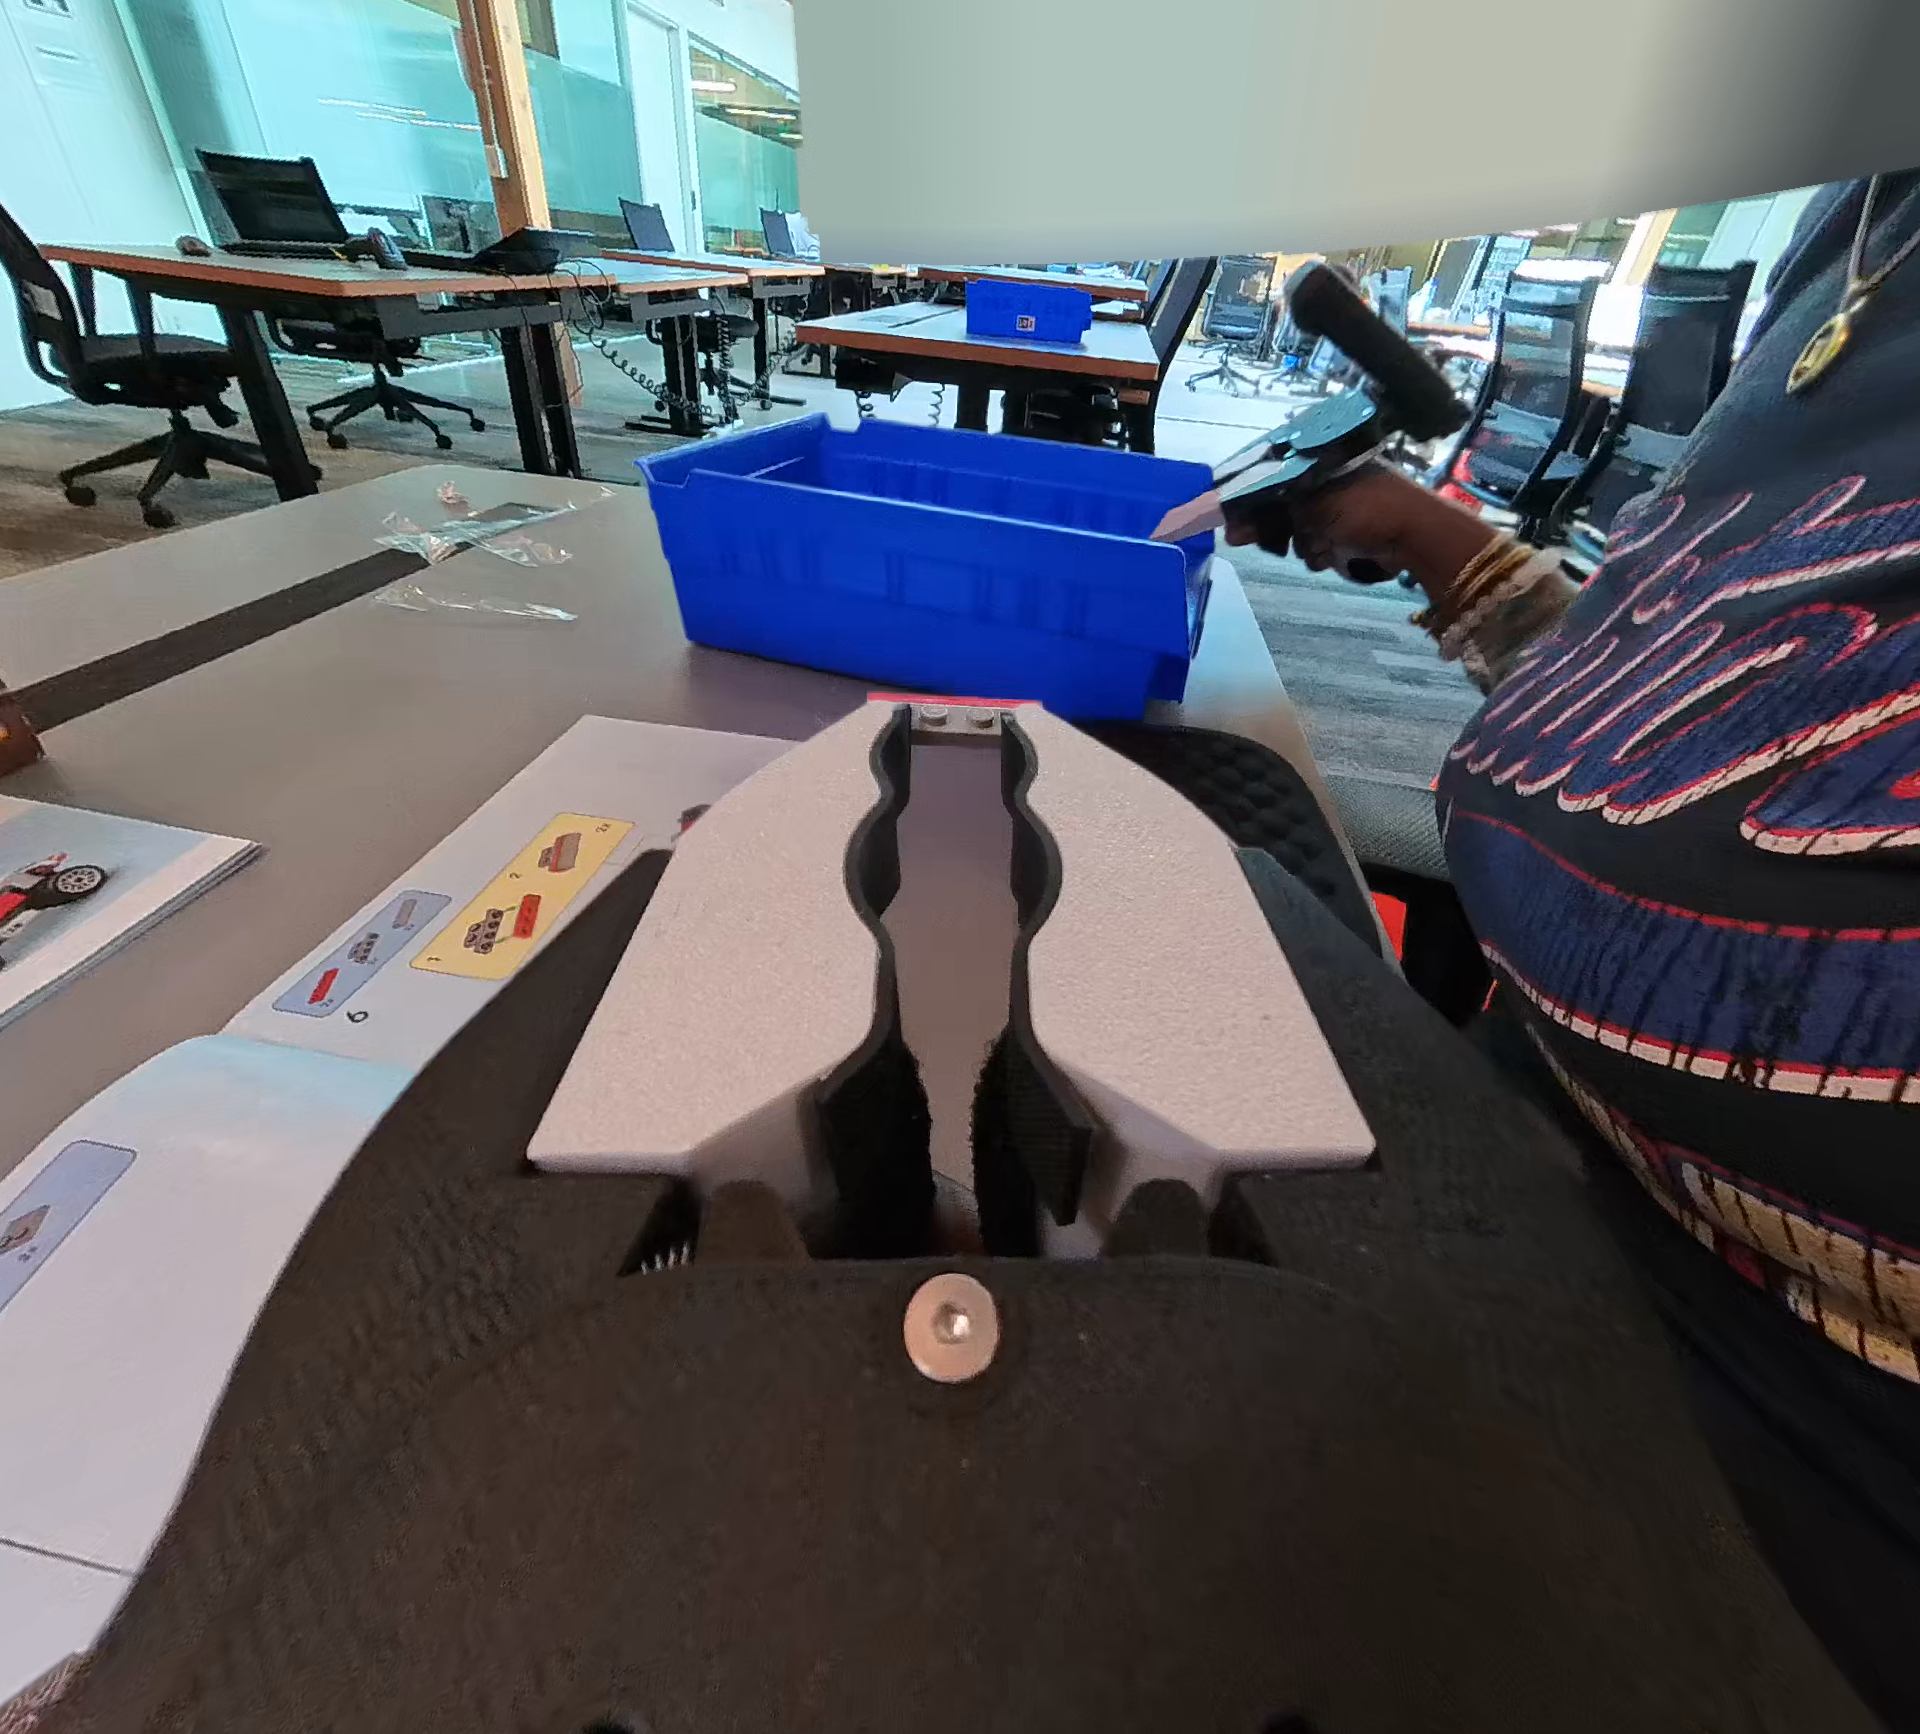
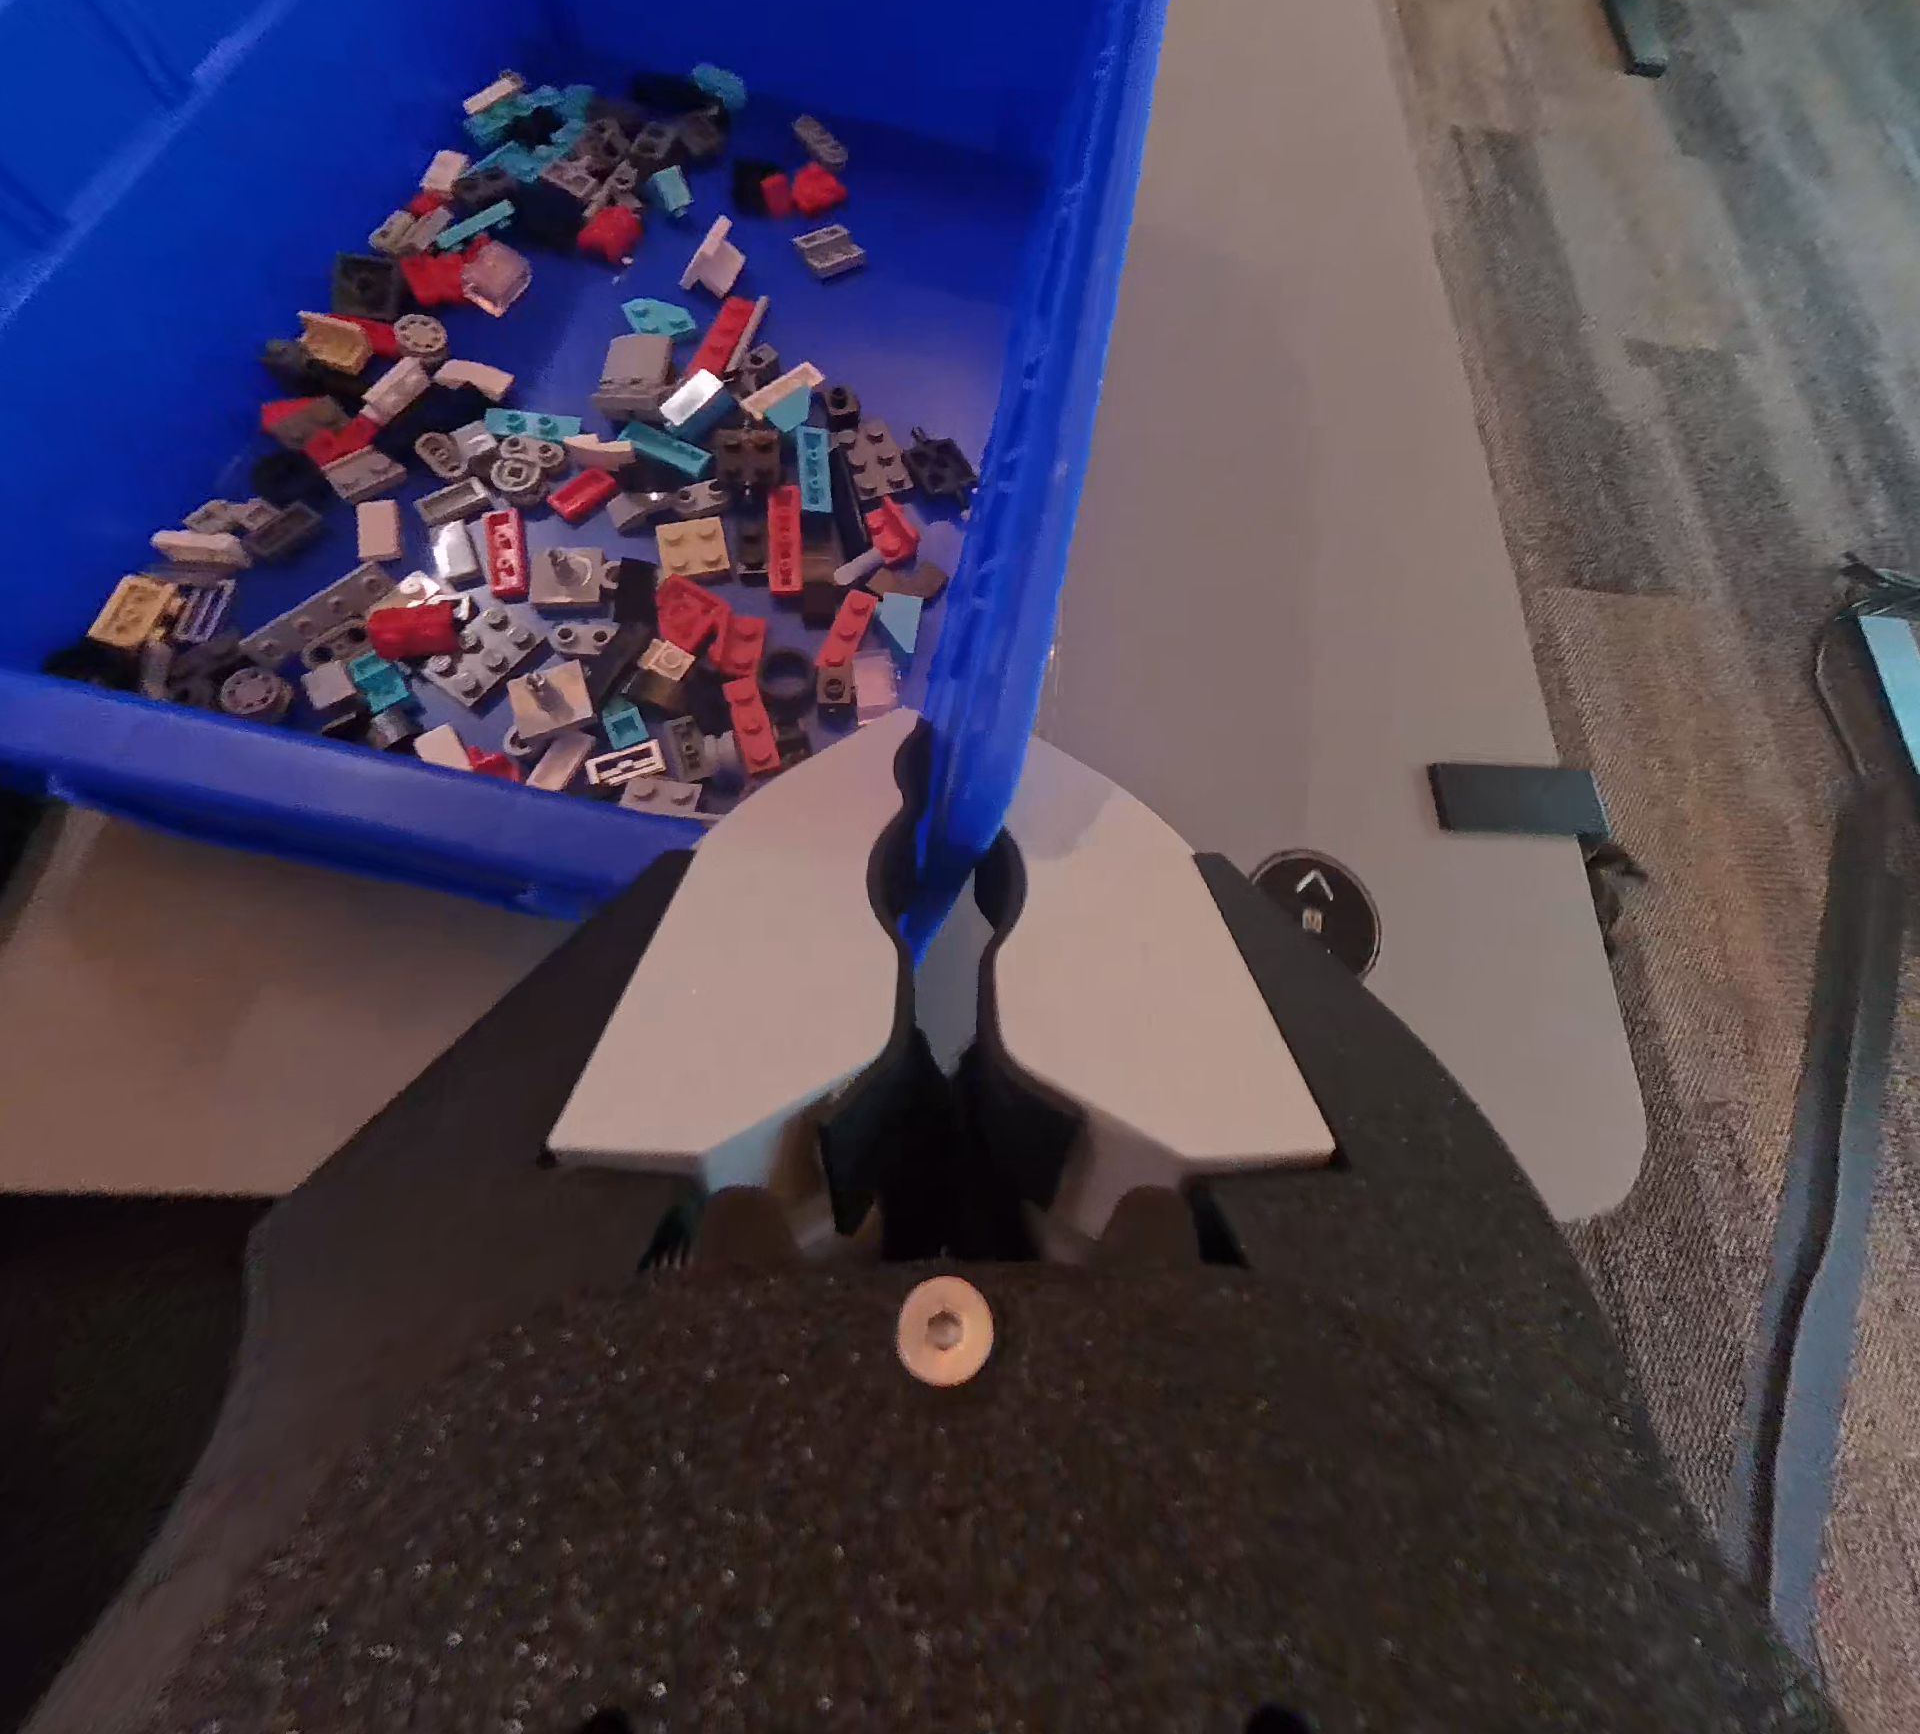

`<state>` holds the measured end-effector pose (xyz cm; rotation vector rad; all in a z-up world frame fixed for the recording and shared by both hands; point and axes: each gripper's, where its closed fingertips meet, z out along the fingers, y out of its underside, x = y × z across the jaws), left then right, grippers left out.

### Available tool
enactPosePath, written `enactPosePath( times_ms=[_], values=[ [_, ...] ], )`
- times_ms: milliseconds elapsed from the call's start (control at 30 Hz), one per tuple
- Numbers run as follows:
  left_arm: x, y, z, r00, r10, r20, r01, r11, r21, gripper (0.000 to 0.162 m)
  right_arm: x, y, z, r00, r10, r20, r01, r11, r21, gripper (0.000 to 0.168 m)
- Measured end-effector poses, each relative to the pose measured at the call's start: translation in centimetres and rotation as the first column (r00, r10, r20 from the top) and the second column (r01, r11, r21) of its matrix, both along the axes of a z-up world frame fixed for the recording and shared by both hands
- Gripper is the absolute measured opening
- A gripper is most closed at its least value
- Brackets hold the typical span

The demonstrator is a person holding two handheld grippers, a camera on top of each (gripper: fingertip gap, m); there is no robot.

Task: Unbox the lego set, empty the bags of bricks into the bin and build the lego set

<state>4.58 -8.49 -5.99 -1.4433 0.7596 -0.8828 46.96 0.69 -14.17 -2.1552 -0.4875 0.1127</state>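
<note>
The right gripper (image 2: 948, 754) has its two grey fingers closed narrow on the side wall of the blue plastic bin (image 2: 1049, 396), one finger inside and one outside, at the corner near 6 o'clock of the right wrist view. I judge it grips the wall so the bin can be steadied or pulled closer. Inside, the loose small lego bricks (image 2: 582, 479) of red, grey, teal and black lie spread on the bin floor, so the emptying looks done.

The left gripper (image 1: 956, 720) pinches a small grey studded plate (image 1: 957, 716) at its fingertips, with something red just behind it; the gap is narrow. It hangs over the open paper instruction booklet (image 1: 499, 895), at 9 o'clock from it, probably to compare the step. Empty clear plastic bags (image 1: 468, 541) lie at 10 o'clock on the grey table (image 1: 416, 697).
</note>
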Motion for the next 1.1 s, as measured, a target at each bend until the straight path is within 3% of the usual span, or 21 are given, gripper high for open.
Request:
enactPosePath(
  times_ms=[200,333,433,567,800,900,933,1000,1100],
  values=[
    [-0.1,0.1,-1.0,1.000,-0.020,-0.016,0.020,1.000,-0.013,0.016,0.4,-4.2,-0.2,0.997,0.066,0.047,-0.053,0.968,-0.246,0.011],
    [-0.3,-0.1,-0.8,0.999,-0.034,-0.001,0.034,0.999,-0.004,0.016,0.6,-5.7,0.2,0.998,0.068,0.012,-0.061,0.948,-0.313,0.012],
    [-0.3,0.0,-1.0,0.999,-0.045,0.000,0.045,0.999,-0.019,0.016,0.6,-5.8,2.5,0.997,0.069,0.032,-0.061,0.975,-0.212,0.016],
    [-0.1,0.2,-0.7,0.998,-0.057,0.001,0.058,0.998,-0.025,0.016,0.1,-5.8,5.1,0.978,0.157,0.139,-0.146,0.986,-0.086,0.036],
    [0.6,0.3,-0.7,0.998,-0.059,0.013,0.059,0.998,-0.034,0.016,-2.4,-5.7,7.7,0.940,0.324,0.105,-0.328,0.945,0.021,0.033],
    [0.6,0.5,-0.5,0.998,-0.050,0.032,0.051,0.998,-0.034,0.016,-3.2,-4.9,9.6,0.938,0.344,0.049,-0.347,0.922,0.172,0.035],
    [0.5,0.5,-0.4,0.998,-0.046,0.044,0.048,0.998,-0.035,0.016,-3.2,-4.4,10.7,0.945,0.328,0.016,-0.321,0.912,0.254,0.041],
    [0.1,0.7,0.1,0.995,-0.034,0.095,0.037,0.999,-0.031,0.016,-1.4,-3.0,14.0,0.973,0.204,-0.110,-0.133,0.880,0.456,0.067],
    [-1.0,1.0,1.3,0.982,-0.007,0.189,0.011,1.000,-0.021,0.016,3.0,-3.0,18.0,0.926,0.064,-0.373,0.194,0.765,0.614,0.069]
  ],
)
